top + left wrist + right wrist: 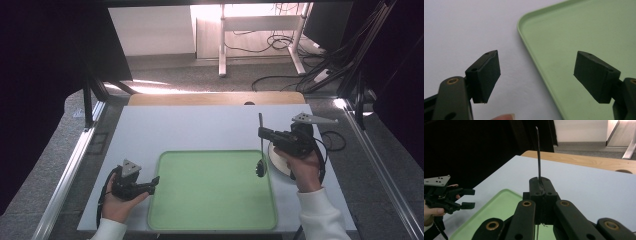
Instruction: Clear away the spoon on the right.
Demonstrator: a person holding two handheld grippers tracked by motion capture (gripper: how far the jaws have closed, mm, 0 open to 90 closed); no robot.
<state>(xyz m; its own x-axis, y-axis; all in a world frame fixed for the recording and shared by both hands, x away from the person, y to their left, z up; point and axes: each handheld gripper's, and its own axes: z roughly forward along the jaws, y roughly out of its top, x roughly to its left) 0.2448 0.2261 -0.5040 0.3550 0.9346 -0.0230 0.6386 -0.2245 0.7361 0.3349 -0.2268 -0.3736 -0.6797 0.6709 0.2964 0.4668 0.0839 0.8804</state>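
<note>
While right gripper (262,134) clamps fork (260,150) upright over tray (212,220) right rim | left gripper (154,183) jaws apart, idle | lower slowly, tilt flat before release.

White sleeves (320,215); black hand-held grippers (150,187), seemingly brass-coloured rivets (526,203).

Grey carpet (200,80) is covering the floor beyond the pale worktop (200,125), with a patch of bright light falling across it by a white wall (150,30). A white-legged desk frame (222,40) is standing at the back, and black cables (280,45) are trailing beneath it. Dark curtains (40,60) are hanging at both sides.
</note>
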